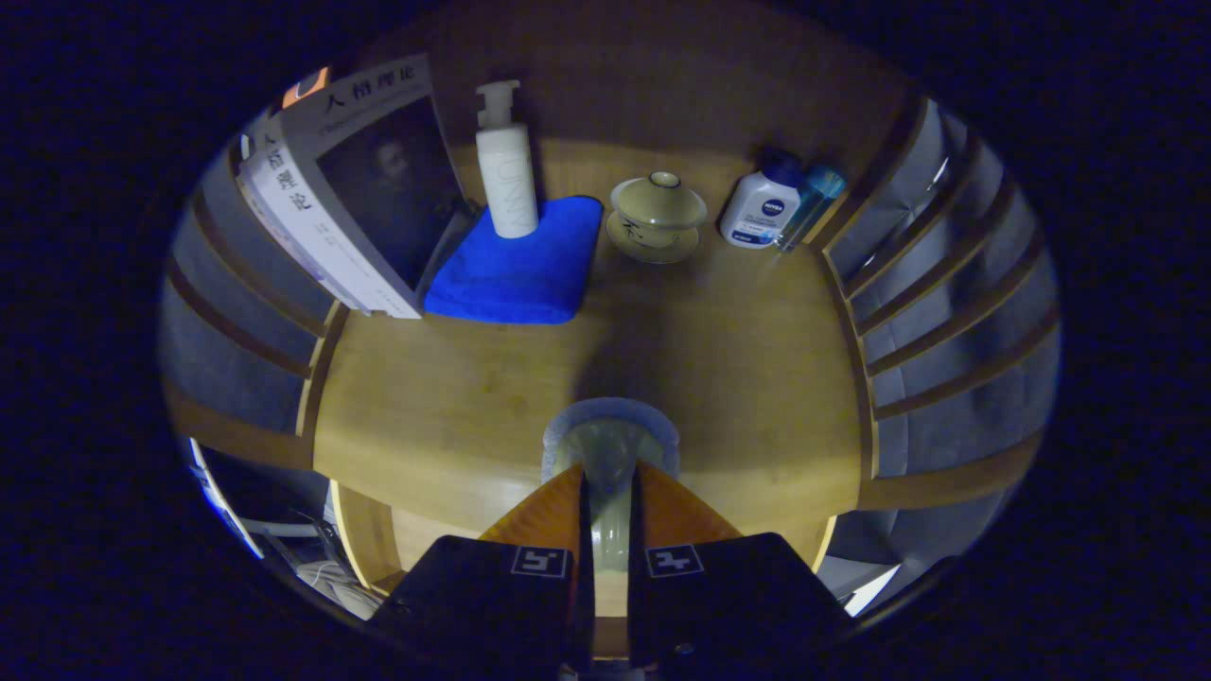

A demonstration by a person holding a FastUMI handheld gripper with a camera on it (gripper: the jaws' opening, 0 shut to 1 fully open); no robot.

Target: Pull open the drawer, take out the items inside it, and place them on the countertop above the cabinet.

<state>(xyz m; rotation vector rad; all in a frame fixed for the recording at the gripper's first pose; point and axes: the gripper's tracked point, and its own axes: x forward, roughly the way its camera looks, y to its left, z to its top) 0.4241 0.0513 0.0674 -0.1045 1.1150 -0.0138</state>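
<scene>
The gripper (pixel 610 492) pinches the thin rim of a small pale cup (pixel 610 445) over the countertop (pixel 454 397); it looks light, glazed, slippery and breakable.

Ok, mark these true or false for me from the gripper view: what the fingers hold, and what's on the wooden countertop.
1. The gripper is shut on a pale green glass cup. True.
2. The white pump bottle stands on the folded blue cloth. True.
3. The lidded ceramic tea bowl lies tipped over. False: upright on its saucer.
4. The books lean beside the white squat bottle. False: beside the blue cloth.
</scene>
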